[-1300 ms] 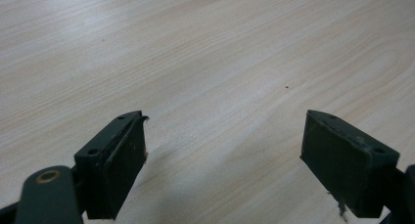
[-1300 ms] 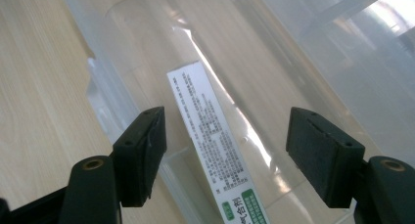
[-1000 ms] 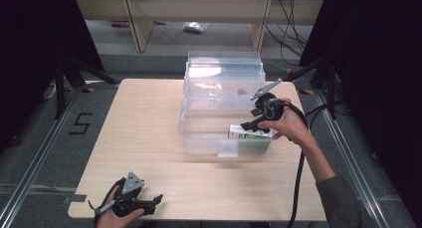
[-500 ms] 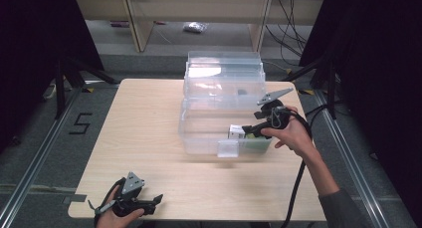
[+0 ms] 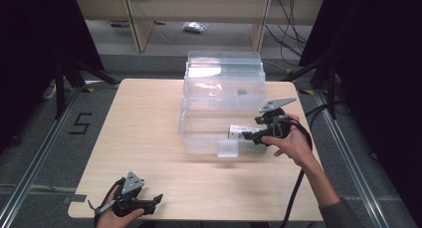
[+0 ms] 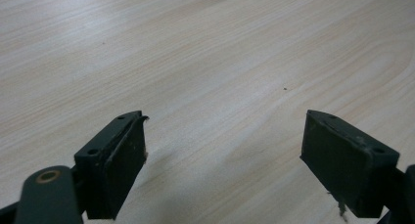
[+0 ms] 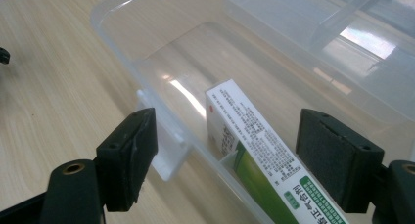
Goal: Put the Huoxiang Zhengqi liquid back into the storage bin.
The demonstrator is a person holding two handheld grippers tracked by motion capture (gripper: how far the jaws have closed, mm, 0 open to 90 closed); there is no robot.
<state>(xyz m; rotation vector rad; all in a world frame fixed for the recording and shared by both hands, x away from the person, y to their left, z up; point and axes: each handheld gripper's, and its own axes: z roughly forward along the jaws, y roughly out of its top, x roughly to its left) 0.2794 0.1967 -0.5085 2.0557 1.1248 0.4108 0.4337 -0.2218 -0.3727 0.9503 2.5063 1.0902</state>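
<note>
Left gripper (image 5: 149,203): lying low, fingers standing apart. Right gripper (image 5: 249,135): reaching leftward, fingers just opening wider.

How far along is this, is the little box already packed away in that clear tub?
Nearly. The white-and-green box already lies inside the clear tub, against its near wall. The right gripper has just been opening, its pads apart on either side of the box, not pressing it. The left gripper rests open over the bare table. What seems left: drawing the right gripper away.
</note>
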